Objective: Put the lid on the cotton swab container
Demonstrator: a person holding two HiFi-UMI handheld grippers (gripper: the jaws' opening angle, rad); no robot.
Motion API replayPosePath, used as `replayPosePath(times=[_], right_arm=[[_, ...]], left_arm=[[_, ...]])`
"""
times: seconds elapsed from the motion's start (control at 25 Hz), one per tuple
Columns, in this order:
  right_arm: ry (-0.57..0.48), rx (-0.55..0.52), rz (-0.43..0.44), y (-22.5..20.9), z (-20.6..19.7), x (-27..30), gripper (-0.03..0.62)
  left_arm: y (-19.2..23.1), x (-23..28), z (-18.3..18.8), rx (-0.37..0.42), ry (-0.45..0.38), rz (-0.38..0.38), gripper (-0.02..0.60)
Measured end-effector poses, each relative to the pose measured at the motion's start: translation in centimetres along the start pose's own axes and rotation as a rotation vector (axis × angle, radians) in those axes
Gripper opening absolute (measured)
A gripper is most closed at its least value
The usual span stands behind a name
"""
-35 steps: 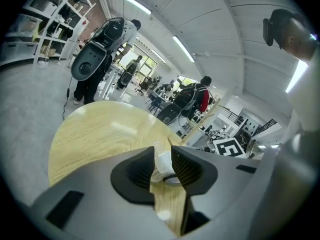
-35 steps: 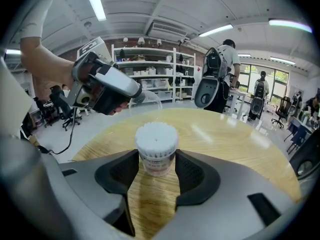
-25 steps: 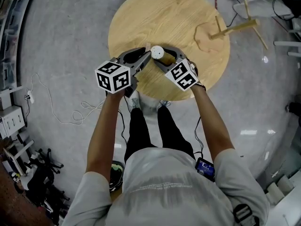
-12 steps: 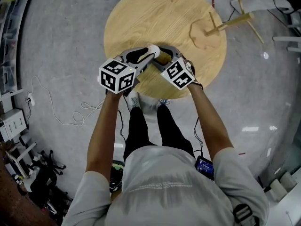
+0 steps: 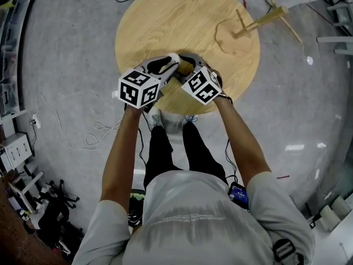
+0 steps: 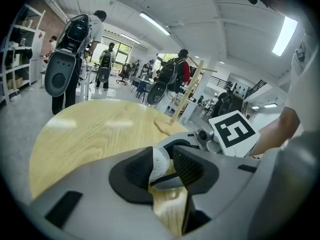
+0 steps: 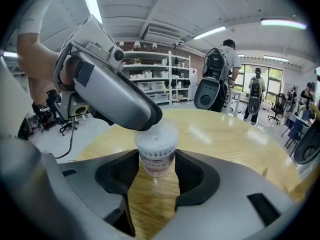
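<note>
A person stands over a round wooden desk (image 5: pixel 182 21), working with a tool in each hand at its near edge. The cotton swab container (image 7: pixel 157 143) stands upright there on the wood. Well beyond the container, towards the far right of the desk, a wooden stand (image 5: pixel 259 25) is tipped over.

The right tool (image 7: pixel 157 165) is clamped on the container's lower body, one pad on each side, likely to steady it against a downward push. The left tool (image 6: pixel 165 166) reaches in from above and to the container's left, its jaws closed on the clear lid (image 6: pixel 159 163). The lid is at the container's mouth. Whether it is fully seated cannot be told.

A label (image 7: pixel 156 158) with a red band wraps the container's middle. Its print is too small to read. Each tool carries a cube with black-and-white square markers.
</note>
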State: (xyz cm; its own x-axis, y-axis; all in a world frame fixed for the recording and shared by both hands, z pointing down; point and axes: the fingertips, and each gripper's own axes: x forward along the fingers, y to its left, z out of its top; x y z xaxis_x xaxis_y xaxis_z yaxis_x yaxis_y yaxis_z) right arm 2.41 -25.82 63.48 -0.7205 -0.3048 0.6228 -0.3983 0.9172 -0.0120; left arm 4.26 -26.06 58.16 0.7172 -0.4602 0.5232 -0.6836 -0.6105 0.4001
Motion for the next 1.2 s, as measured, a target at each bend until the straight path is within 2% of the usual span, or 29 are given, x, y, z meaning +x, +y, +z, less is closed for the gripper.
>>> replayPosePath(times=[0.24,0.44,0.76,1.0,1.2], right_arm=[[0.000,0.001,0.000,0.05,-0.20,0.12,0.252],[0.000,0.005,0.002,0.08,-0.17,0.00,0.252],[-0.008,0.014,-0.007,0.02,0.03,-0.02,0.252],[-0.004,0.009,0.002,0.34,-0.23,-0.30,0.252],[-0.003,0.010,-0.004,0.36,-0.55,-0.38,0.247]], left_arm=[[0.35,0.16,-0.26,0.002,-0.002,0.021,0.114],[0.66,0.23,-0.35,0.065,0.010,0.063,0.067],[0.61,0.25,-0.34,0.158,0.031,0.080,0.056],[0.52,-0.09,-0.59,0.150,0.028,0.080,0.057],[0.28,-0.01,-0.59,0.185,0.040,0.090,0.057]])
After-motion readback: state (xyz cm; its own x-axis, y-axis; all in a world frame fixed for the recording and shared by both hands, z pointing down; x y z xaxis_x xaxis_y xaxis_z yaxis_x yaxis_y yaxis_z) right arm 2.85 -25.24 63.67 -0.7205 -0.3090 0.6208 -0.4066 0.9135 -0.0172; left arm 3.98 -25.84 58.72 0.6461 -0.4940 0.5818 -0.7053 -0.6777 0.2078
